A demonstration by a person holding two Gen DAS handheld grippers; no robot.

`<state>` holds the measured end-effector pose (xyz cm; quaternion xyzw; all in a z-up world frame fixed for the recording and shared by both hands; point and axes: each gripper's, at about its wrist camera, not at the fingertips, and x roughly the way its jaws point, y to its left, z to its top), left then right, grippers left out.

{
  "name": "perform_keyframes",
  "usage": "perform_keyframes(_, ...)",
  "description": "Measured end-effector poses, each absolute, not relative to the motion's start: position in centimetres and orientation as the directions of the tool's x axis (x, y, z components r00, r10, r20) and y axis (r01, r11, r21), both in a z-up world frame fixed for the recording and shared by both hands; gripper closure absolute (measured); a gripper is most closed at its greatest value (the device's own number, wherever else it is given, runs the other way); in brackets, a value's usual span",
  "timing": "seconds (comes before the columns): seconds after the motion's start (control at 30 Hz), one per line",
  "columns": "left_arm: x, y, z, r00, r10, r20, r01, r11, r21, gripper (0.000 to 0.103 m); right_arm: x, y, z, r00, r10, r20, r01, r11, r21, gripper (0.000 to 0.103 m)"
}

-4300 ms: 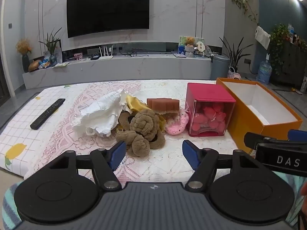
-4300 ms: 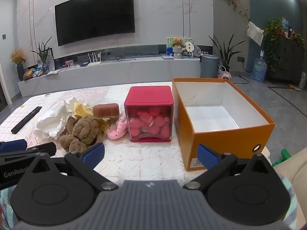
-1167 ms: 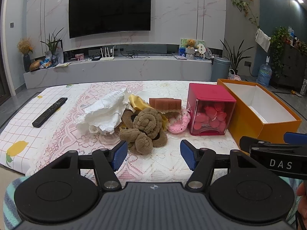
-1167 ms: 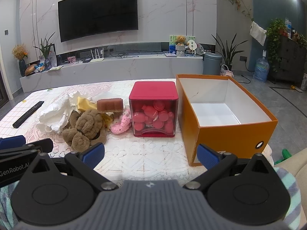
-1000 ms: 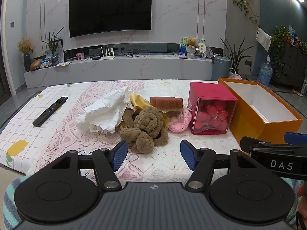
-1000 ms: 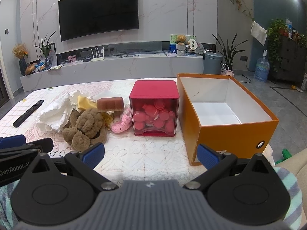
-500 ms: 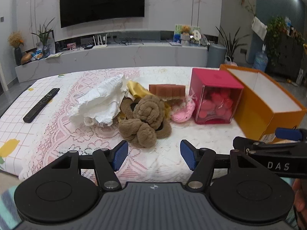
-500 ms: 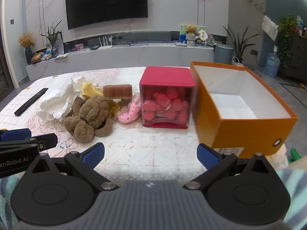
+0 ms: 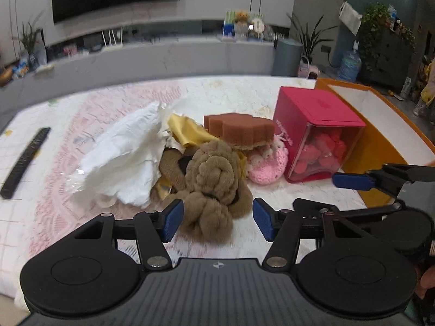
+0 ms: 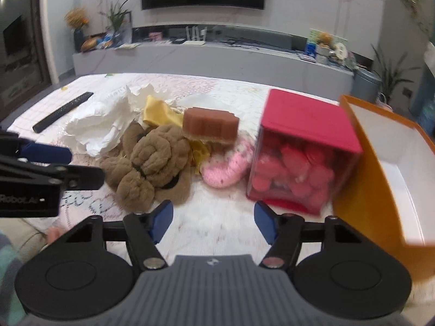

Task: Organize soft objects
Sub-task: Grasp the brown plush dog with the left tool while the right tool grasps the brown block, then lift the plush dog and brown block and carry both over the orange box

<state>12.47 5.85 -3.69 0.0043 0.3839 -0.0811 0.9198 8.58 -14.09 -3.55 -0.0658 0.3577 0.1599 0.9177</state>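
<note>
A pile of soft things lies on the lace-covered table: a brown plush toy [image 9: 214, 179] [image 10: 152, 160], a crumpled white cloth [image 9: 122, 160] [image 10: 95, 125], a yellow cloth [image 9: 185, 133] [image 10: 160, 114], a brown sponge [image 9: 239, 130] [image 10: 210, 126] and a pink knitted piece [image 9: 267, 164] [image 10: 225, 168]. My left gripper [image 9: 216, 218] is open and empty, its fingers on either side of the plush toy's near end. My right gripper [image 10: 212, 224] is open and empty, over bare table in front of the pink piece.
A red-lidded clear box [image 9: 315, 135] [image 10: 304, 157] of pink pieces stands right of the pile. An open orange box [image 9: 380, 135] [image 10: 380, 176] with a white inside stands further right. A black remote [image 9: 24, 160] [image 10: 62, 111] lies at the left.
Both grippers have moved forward and down toward the pile. The right gripper has narrowed its opening and swung left. Nothing has been taken hold of.
</note>
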Motion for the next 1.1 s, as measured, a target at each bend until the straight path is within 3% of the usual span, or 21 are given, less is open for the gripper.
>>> perform_keyframes(0.07, 14.5, 5.6, -4.4, 0.672, -0.150, -0.726, 0.163, 0.985, -0.052, 0.033, 10.1, -13.6, -4.0, 0.680, 0.261, -0.685, -0.366, 0.931, -0.008, 0.048)
perform_keyframes(0.23, 18.0, 5.1, -6.4, 0.647, -0.144, -0.749, 0.185, 0.982, -0.030, 0.024, 13.2, -12.8, -5.9, 0.671, 0.268, -0.691, -0.418, 0.907, -0.054, 0.053)
perform_keyframes(0.53, 19.2, 3.5, -9.5, 0.651, -0.085, -0.755, 0.249, 0.963, 0.106, 0.019, 15.0, -13.2, -8.9, 0.626, 0.320, -0.711, -0.468, 0.884, -0.014, 0.060)
perform_keyframes(0.63, 19.1, 3.0, -10.0, 0.662, -0.056, -0.747, 0.261, 0.952, 0.160, 0.027, 15.2, -12.8, -9.2, 0.621, 0.325, -0.713, -0.484, 0.875, -0.023, 0.060)
perform_keyframes(0.67, 19.0, 3.1, -10.0, 0.666, -0.063, -0.744, 0.263, 0.952, 0.156, 0.034, 15.1, -12.7, -9.2, 0.625, 0.323, -0.711, -0.489, 0.872, -0.034, 0.060)
perform_keyframes(0.77, 18.6, 3.9, -9.1, 0.665, -0.094, -0.741, 0.241, 0.966, 0.094, 0.043, 14.5, -12.8, -9.0, 0.646, 0.318, -0.694, -0.492, 0.869, -0.060, 0.060)
perform_keyframes(0.9, 17.5, 5.3, -7.7, 0.670, -0.113, -0.734, 0.197, 0.980, 0.029, 0.044, 13.2, -12.4, -7.8, 0.705, 0.312, -0.637, -0.493, 0.861, -0.124, 0.060)
perform_keyframes(1.03, 16.7, 6.3, -6.6, 0.694, -0.106, -0.712, 0.159, 0.987, 0.008, 0.044, 12.5, -11.2, -6.4, 0.765, 0.300, -0.570, -0.507, 0.826, -0.247, 0.045)
perform_keyframes(1.1, 16.8, 6.8, -6.3, 0.701, -0.101, -0.706, 0.144, 0.990, 0.002, 0.044, 12.6, -10.5, -6.1, 0.790, 0.279, -0.545, -0.509, 0.795, -0.331, 0.045)
